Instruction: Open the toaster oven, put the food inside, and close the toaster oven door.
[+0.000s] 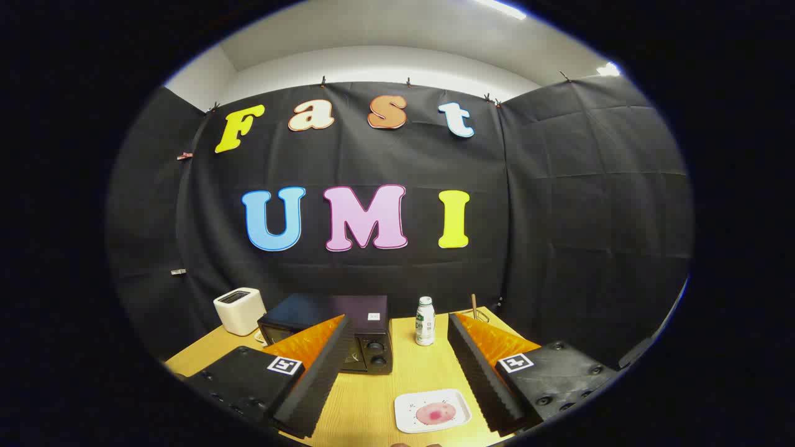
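A black toaster oven (348, 332) stands on the wooden table (407, 372) beyond my left finger, its door closed and two knobs on its right side. A pink round piece of food (435, 413) lies on a white square plate (410, 422) between my fingers, nearer the right one. My gripper (397, 347) hangs above the table, open wide, with nothing between its ribbed black pads (475, 366).
A white pop-up toaster (239, 310) sits to the left of the oven at the back. A small white bottle (425, 321) stands right of the oven. A thin stick (474, 306) rises behind my right finger.
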The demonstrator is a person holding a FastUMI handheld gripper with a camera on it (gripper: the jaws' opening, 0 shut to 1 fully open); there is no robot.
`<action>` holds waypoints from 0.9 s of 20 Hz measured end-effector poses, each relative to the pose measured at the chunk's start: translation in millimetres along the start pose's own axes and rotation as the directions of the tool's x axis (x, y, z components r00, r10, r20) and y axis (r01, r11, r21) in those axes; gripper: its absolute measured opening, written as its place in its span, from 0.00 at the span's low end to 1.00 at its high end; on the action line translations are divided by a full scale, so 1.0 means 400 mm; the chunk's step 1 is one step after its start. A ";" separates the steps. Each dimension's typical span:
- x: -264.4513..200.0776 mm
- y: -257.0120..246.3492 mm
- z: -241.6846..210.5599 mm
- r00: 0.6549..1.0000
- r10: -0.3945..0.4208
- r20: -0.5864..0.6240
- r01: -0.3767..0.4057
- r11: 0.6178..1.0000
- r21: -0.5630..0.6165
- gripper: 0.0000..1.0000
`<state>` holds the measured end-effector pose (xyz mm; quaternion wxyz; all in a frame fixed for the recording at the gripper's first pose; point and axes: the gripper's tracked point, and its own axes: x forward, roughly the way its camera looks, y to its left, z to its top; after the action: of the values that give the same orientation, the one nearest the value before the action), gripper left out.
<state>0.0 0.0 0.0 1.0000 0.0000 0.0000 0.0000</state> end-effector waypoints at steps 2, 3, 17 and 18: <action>0.001 0.000 -0.015 1.000 0.003 -0.022 -0.003 1.000 0.010 0.99; 0.000 0.005 -0.025 0.999 0.010 -0.037 -0.009 1.000 0.017 0.99; 0.013 0.065 -0.017 0.998 0.059 -0.028 -0.059 0.998 0.003 0.99; 0.017 0.070 -0.014 0.998 0.063 -0.027 -0.063 0.998 0.001 0.99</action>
<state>6.6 28.0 -5.7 0.9994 0.0002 0.0133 0.0313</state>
